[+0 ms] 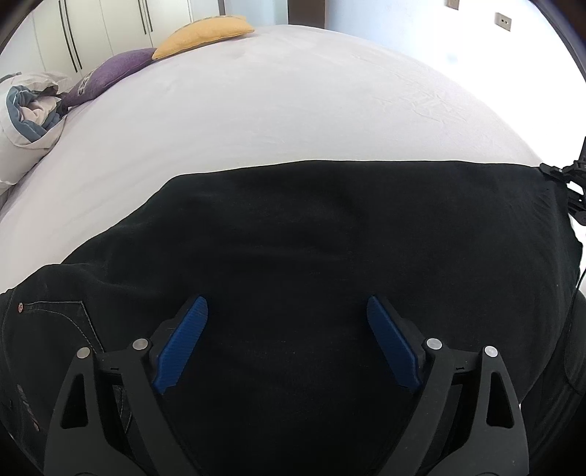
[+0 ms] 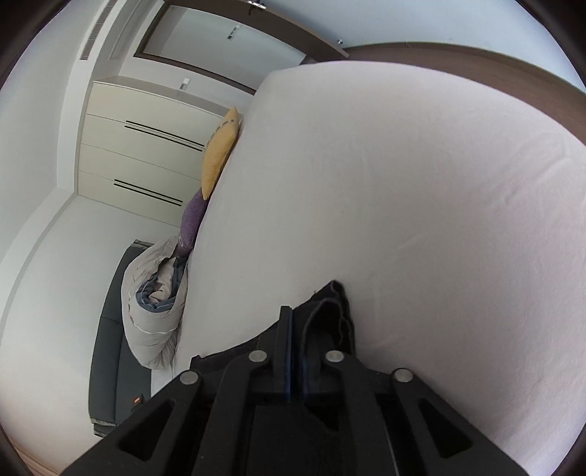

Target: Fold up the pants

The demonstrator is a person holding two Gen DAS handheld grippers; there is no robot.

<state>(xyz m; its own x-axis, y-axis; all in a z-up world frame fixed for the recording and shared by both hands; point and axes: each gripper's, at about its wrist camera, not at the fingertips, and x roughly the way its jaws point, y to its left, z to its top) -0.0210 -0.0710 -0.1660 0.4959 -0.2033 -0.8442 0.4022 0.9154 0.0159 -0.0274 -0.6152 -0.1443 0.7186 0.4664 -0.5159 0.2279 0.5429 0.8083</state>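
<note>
Black pants (image 1: pixel 311 238) lie flat across the near part of the bed, with a stitched pocket and rivet at the lower left. My left gripper (image 1: pixel 287 304) hovers over them, its blue pads (image 1: pixel 183 344) far apart and nothing between them. The right gripper (image 2: pixel 295 329) has its jaws pressed together on a bunched edge of the pants (image 2: pixel 331 311), which sticks up beyond the fingertips. In the left wrist view the right gripper (image 1: pixel 564 183) shows at the far right corner of the cloth.
The bed's pale sheet (image 1: pixel 293 91) stretches far beyond the pants. A yellow cushion (image 1: pixel 205 34), a purple cushion (image 1: pixel 113 71) and a rolled duvet (image 1: pixel 29 106) sit along its left edge. White wardrobe doors (image 1: pixel 91 33) stand behind them.
</note>
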